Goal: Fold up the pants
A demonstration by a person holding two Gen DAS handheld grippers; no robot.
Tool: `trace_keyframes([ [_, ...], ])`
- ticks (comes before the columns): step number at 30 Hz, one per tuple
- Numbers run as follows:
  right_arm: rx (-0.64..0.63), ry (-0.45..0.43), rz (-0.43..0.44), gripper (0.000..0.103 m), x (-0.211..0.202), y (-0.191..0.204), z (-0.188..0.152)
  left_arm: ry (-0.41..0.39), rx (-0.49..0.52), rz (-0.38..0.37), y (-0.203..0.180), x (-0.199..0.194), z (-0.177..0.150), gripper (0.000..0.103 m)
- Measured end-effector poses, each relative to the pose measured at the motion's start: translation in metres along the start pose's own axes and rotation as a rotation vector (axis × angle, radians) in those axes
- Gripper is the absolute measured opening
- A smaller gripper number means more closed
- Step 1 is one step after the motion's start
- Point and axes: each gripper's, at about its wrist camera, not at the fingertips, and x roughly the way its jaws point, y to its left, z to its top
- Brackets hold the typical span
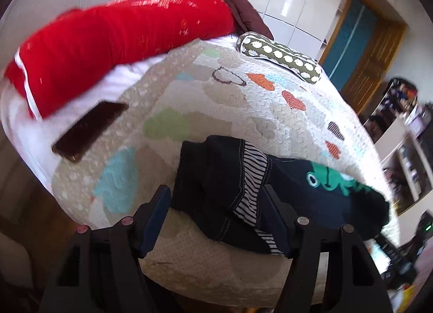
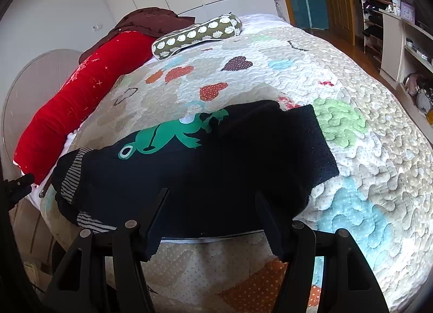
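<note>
Dark navy pants (image 2: 216, 161) with a green frog print (image 2: 167, 137) and a striped waistband lining (image 1: 250, 175) lie flat along the near edge of the quilted bed (image 2: 365, 177). In the left wrist view the waistband end (image 1: 216, 183) lies between and just beyond my fingers. My left gripper (image 1: 216, 199) is open and holds nothing, just above the waistband. My right gripper (image 2: 211, 199) is open and empty, hovering over the near edge of the pant legs. The cuff end (image 2: 322, 148) lies to the right.
A dark phone (image 1: 89, 130) lies on the white sheet left of the waistband. A red bolster (image 1: 108, 50), a brown garment (image 2: 151, 22) and a dotted olive pillow (image 2: 197, 35) lie at the bed's far side. Shelves (image 2: 400, 42) stand at the right.
</note>
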Motion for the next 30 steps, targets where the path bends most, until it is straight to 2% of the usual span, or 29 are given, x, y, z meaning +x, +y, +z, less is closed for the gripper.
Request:
trace_keyframes([
  [5, 0.012, 0.009, 0.008, 0.068, 0.003, -0.002, -0.005, 0.108, -0.095, -0.212, 0.004, 0.01, -0.005, 0.067],
  [8, 0.016, 0.005, 0.015, 0.068, 0.002, -0.003, -0.006, 0.189, -0.129, -0.31, -0.005, 0.025, -0.011, 0.067],
  [10, 0.022, 0.003, 0.021, 0.068, 0.001, -0.004, -0.006, 0.248, -0.156, -0.349, -0.009, 0.039, -0.016, 0.067],
  [12, 0.029, 0.001, 0.025, 0.068, 0.0, -0.005, -0.007, 0.298, -0.181, -0.34, -0.011, 0.055, -0.021, 0.067],
  [16, 0.032, -0.005, 0.028, 0.068, -0.004, -0.006, -0.008, 0.343, -0.205, -0.297, -0.012, 0.078, -0.025, 0.067],
  [26, 0.004, -0.031, 0.029, 0.068, -0.013, 0.0, -0.006, 0.295, -0.152, -0.295, -0.021, 0.07, -0.013, 0.064],
  [30, 0.0, -0.033, 0.097, 0.068, -0.017, 0.005, -0.006, 0.333, -0.149, -0.26, -0.024, 0.088, -0.013, 0.064],
])
